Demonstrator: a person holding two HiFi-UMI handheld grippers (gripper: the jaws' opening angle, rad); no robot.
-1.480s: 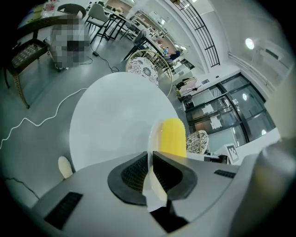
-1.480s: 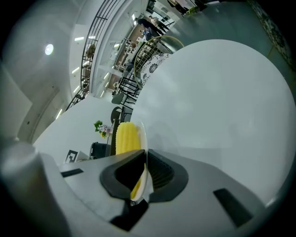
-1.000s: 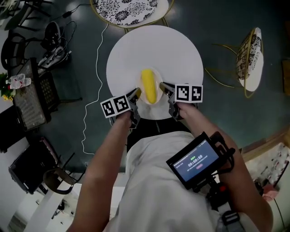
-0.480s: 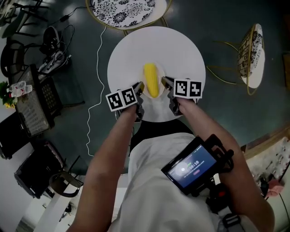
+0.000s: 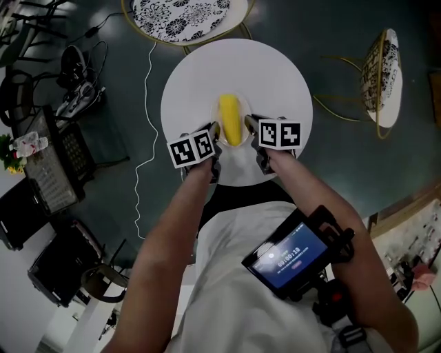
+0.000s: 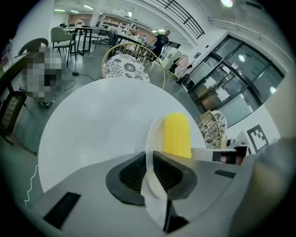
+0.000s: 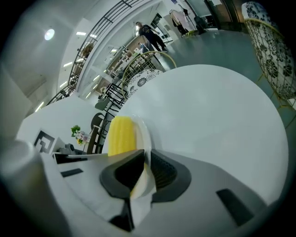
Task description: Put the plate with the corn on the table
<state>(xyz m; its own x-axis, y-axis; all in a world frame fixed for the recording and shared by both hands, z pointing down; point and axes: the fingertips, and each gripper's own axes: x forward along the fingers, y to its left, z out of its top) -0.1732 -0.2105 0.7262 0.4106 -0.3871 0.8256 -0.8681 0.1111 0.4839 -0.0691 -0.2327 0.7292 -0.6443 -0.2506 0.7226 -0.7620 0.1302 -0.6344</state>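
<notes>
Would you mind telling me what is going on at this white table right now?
A person is holding a small plate with a cob of corn on it over the round white table, using two hand-held grippers. The left gripper is clamped on the plate's left rim and the right gripper on its right rim. Whether the plate already rests on the table cannot be told.

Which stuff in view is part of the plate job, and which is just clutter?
Job:
small white plate
yellow corn cob on it
round white table
left gripper and right gripper, each clamped on the plate's rim

Clutter:
black-and-white patterned chair beyond the table
second patterned chair at right
white cable on the floor
black screen device at the person's chest
</notes>
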